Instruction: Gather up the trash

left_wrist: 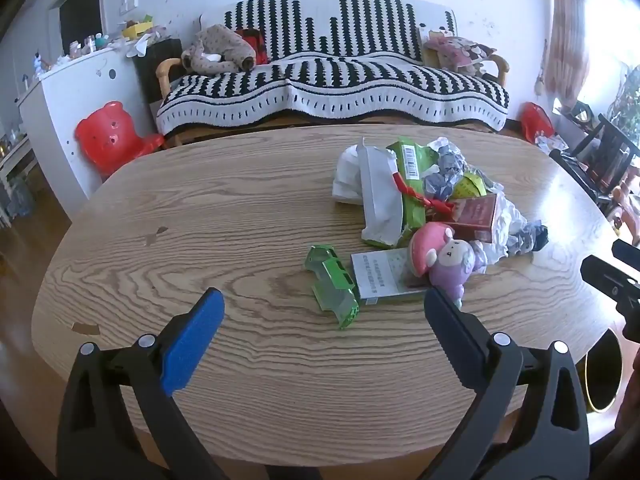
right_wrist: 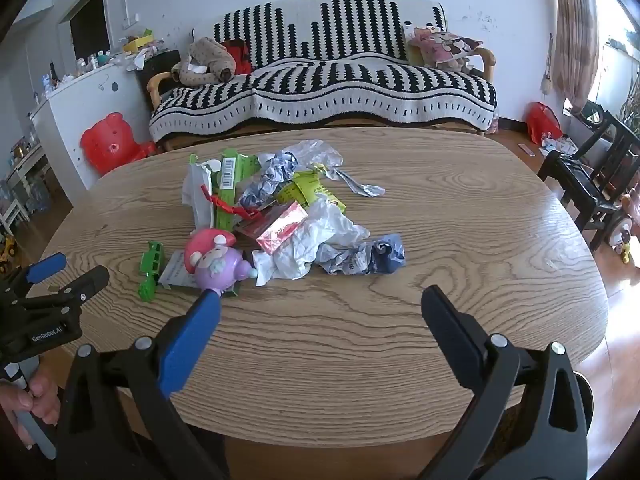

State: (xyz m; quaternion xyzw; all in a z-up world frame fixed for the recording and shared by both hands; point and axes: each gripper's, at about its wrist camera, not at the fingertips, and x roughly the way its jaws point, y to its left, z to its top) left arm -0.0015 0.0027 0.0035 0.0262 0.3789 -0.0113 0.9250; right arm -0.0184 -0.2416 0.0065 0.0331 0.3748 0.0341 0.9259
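1. Right now the trash pile (right_wrist: pixel 288 216) sits on the wood-grain surface (right_wrist: pixel 460 216), left of centre in the right wrist view and right of centre in the left wrist view (left_wrist: pixel 432 200).
2. Pile contents: green wrapper with barcode (left_wrist: pixel 410 168), white torn packet (left_wrist: pixel 380 200), red box (left_wrist: pixel 476 216), crumpled white paper (right_wrist: pixel 320 240), crumpled blue-grey paper (right_wrist: pixel 364 258), yellow-green leaflet (right_wrist: pixel 308 188), clear plastic film (right_wrist: pixel 316 152), red ribbon (right_wrist: pixel 228 206).
3. Pink-and-purple plush toy (right_wrist: pixel 216 260) lies at the near edge of the pile, on top of a flat printed carton (left_wrist: pixel 376 276).
4. Green toy bus (left_wrist: pixel 332 284) lies on its side just beside the carton, on the left of it in both views.
5. Left hand-held gripper (left_wrist: pixel 324 308): jaws spread wide, nothing between them, hovering near the bus and carton; right finger tip sits in front of the plush toy in frame.
6. Right hand-held gripper (right_wrist: pixel 320 304): jaws also wide apart, empty, near the pile's front edge; blue pad (right_wrist: pixel 188 344) tip overlaps the plush toy in frame, contact unclear.
7. Each unit shows in the other's view: left one at lower left (right_wrist: pixel 52 280), right one at the right edge (left_wrist: pixel 616 280).
8. Background: sofa under a black-and-white throw (left_wrist: pixel 332 76) at top centre, red bear stool (left_wrist: pixel 108 136) upper left, dark chair (right_wrist: pixel 592 176) at right.
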